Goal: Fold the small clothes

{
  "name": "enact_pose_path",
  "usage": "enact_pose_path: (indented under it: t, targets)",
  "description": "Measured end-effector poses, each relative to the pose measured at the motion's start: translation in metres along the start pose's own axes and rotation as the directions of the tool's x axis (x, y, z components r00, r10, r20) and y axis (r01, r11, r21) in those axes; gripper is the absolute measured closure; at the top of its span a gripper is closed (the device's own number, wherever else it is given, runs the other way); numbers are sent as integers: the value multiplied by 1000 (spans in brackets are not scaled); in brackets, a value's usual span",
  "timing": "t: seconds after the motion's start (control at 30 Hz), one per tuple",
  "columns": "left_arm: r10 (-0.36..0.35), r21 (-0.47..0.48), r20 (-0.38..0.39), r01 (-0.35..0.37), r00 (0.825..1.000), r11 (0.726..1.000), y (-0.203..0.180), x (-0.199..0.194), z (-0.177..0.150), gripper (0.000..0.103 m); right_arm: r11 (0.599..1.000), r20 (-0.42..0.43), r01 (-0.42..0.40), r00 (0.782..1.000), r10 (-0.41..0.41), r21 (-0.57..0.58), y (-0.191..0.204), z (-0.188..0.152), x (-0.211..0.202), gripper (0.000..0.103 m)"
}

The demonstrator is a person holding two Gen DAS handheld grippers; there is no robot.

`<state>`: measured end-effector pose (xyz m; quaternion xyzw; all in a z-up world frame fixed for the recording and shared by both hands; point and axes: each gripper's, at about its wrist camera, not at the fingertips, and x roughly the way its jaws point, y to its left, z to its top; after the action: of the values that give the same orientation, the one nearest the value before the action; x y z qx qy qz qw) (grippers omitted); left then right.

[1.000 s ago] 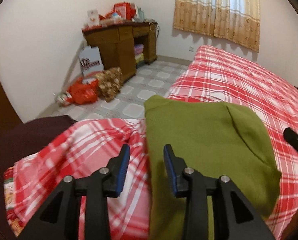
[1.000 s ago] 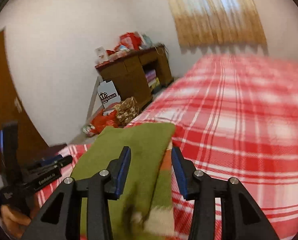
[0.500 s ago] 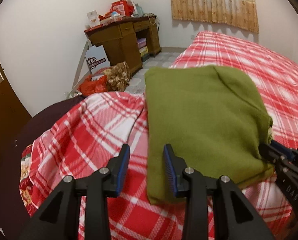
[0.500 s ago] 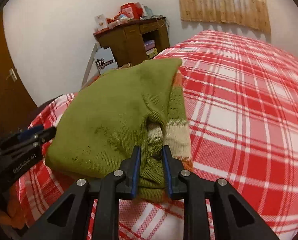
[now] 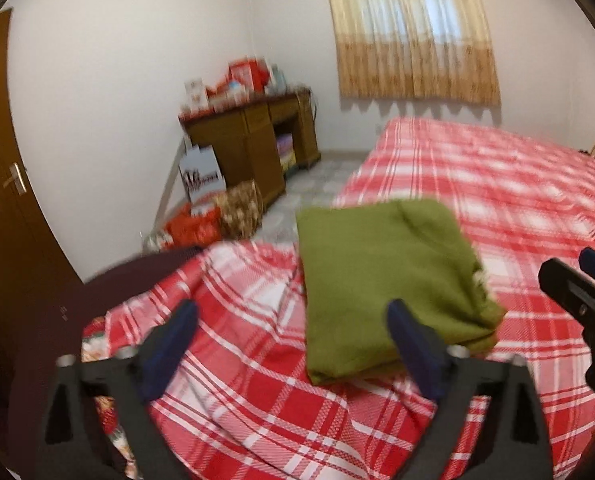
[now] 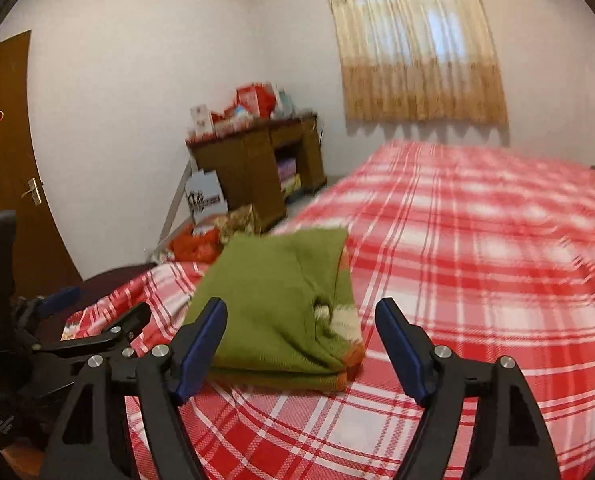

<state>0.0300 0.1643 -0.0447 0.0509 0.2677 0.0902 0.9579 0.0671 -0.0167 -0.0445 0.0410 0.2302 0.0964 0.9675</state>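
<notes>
1. Half a second ago your right tool (image 6: 301, 344) was pinching the near edge of the green sweater (image 6: 281, 304); now its fingers are spread wide and nothing sits between them. Your left tool (image 5: 291, 344) has gone from narrow to wide apart as well, also holding nothing.

2. Both tools have pulled back from the sweater, which lies on its own as a compact folded block on the red plaid bed (image 6: 477, 264), close to the bed's near corner, on the side nearest the wooden desk (image 6: 257, 168).

3. I judge this release to mean the fold on this garment is finished, or at least set down. No other small garment shows on the bed, so I cannot tell what comes after.

4. The right wrist view shows something the left one hardly does: at the sweater's near right corner, striped cream and orange knit pokes out from under the green layer, so that edge is less tidy than the rest.

5. The left wrist view instead gives you the sweater's long left edge, which looks straight, and the rumpled bedcover beside it. It also catches your right tool at the frame's right margin, apart from the sweater.

6. Both views are motion-blurred, so fine wrinkles on the sweater are not readable.
</notes>
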Motion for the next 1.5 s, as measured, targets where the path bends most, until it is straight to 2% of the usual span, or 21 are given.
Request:
enact_pose_path:
  t: [0.13,0.33,0.53,0.7,0.9,1.1,1.5]
  targets:
    - [3,19,92,-5,996,1000,5,-32,12,0,1000,80,29,996,-28,-9,5,13,-35,25]
    - [-19,-17,109,21,994,1000,13,-59,24,0,996,166,85,983,-81,-20,15,32,-81,23]
    - [-3,-31,154,8,988,999,17,-83,28,0,998,236,55,970,-58,18,18,45,-115,20]
    - [-3,-41,175,11,985,999,19,-98,30,0,996,285,90,954,-92,20,22,44,-128,16]
    - [18,-33,211,-12,977,999,16,-107,30,0,995,265,101,959,-101,13,23,39,-126,15]
    - [13,-28,182,-8,983,1000,11,-102,27,0,993,258,121,959,-120,10,22,36,-127,15]
    - [20,-16,175,-18,984,1000,8,-99,26,0,992,234,124,964,-127,26,19,35,-121,15]
